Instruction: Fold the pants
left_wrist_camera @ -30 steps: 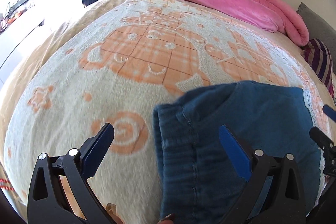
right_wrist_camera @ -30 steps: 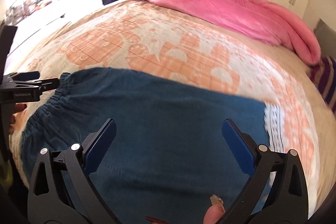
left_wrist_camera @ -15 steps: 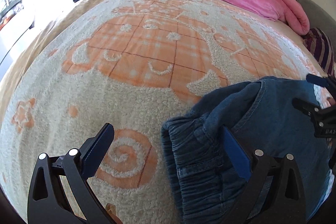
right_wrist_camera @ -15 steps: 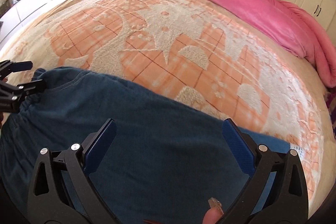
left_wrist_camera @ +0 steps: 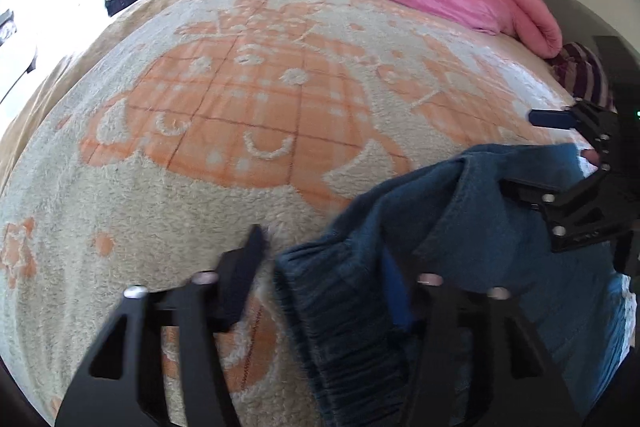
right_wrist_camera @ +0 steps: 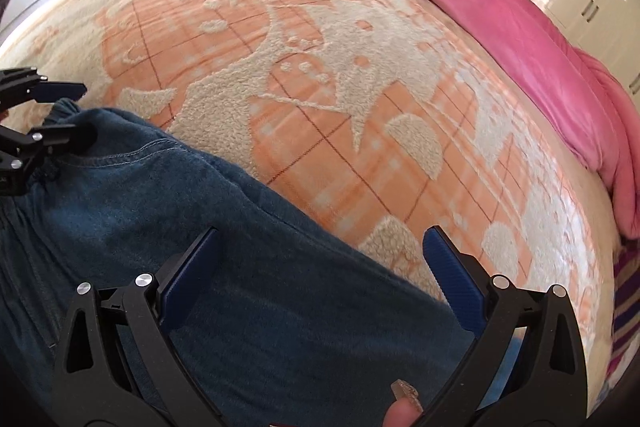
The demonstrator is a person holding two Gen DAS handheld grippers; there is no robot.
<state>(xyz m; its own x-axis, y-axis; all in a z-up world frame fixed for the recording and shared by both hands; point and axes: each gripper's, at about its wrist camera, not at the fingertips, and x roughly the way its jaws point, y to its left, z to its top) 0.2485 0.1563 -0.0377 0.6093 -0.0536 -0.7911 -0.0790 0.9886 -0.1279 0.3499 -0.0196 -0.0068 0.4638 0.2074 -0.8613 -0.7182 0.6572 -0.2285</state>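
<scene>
the blue pants lie on the bed, on top of a fuzzy orange and cream blanket. the left gripper is closing, and the bunched stretchy waist of the pants sits between its jaws. i cannot tell if the pads are pressing the cloth yet, the picture is blurry there. the right gripper has its jaws wide apart, over the leg edge of the pants with nothing in its grip. a pink quilt is rolled up at the far side of the bed. a fingertip shows at the bottom.
</scene>
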